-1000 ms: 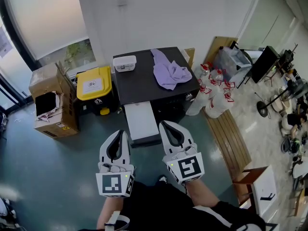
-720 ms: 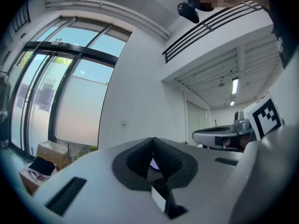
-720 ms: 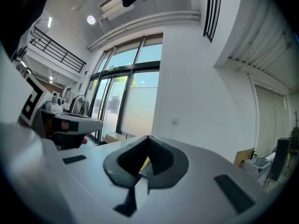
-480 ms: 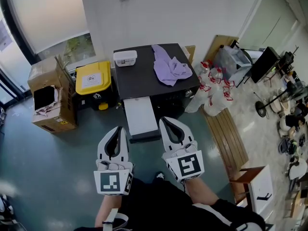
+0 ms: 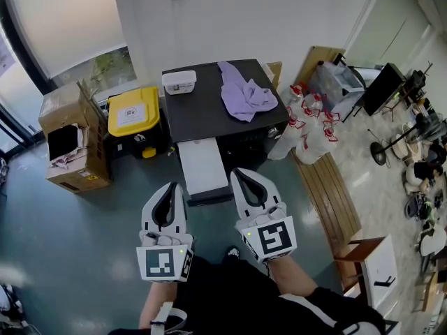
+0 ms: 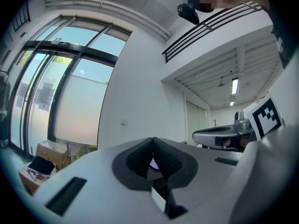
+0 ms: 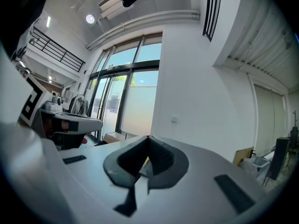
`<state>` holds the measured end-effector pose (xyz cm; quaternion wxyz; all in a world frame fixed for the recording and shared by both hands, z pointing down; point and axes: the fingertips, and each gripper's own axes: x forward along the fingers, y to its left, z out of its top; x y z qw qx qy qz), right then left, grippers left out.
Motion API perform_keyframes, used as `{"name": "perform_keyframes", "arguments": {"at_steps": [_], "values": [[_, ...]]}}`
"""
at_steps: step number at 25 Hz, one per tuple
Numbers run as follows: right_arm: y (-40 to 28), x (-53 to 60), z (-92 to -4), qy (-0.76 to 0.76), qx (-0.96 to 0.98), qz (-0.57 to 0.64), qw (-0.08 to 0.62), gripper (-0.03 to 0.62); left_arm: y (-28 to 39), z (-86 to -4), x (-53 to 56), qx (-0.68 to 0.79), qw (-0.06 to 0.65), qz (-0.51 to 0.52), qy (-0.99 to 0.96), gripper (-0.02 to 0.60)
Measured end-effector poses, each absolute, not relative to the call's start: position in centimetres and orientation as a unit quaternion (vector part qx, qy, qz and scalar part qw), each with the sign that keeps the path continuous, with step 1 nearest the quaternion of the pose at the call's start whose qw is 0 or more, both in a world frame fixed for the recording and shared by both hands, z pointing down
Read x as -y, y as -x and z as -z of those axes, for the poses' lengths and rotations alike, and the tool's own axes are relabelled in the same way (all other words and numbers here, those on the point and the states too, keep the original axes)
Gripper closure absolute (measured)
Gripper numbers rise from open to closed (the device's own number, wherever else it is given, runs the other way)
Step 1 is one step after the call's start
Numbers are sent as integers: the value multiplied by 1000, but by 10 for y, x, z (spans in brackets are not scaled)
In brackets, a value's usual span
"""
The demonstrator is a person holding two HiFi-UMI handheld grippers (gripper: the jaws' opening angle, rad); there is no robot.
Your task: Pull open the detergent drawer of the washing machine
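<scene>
In the head view a black washing machine (image 5: 209, 107) stands against the white wall. A white flat panel (image 5: 200, 167) sticks out from its front on the left, towards me. Whether that is the detergent drawer I cannot tell. My left gripper (image 5: 170, 187) and right gripper (image 5: 239, 174) hang side by side in front of the machine, short of it, pointing at it. Both are shut with nothing between the pads. In the left gripper view the jaws (image 6: 153, 140) meet at the tip, and in the right gripper view the jaws (image 7: 148, 137) do too.
On the machine's top lie a purple cloth (image 5: 244, 98) and a small white box (image 5: 179, 82). A yellow-lidded bin (image 5: 134, 110) and a torn cardboard box (image 5: 66, 145) stand to the left. Several white bottles (image 5: 307, 128) and a wooden bench (image 5: 328, 194) are on the right.
Both grippers have stayed where they were, shut. Only the head view has shifted a little.
</scene>
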<state>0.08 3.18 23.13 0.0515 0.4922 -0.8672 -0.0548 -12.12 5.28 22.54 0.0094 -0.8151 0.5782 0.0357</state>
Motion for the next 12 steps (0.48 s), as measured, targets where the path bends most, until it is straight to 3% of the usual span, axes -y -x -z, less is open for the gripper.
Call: {"name": "perform_keyframes", "arguments": {"at_steps": [12], "values": [[-9,-27,-234,-497,865,49,52,586,116,-229,-48,-577,5,-33,816,560]]}}
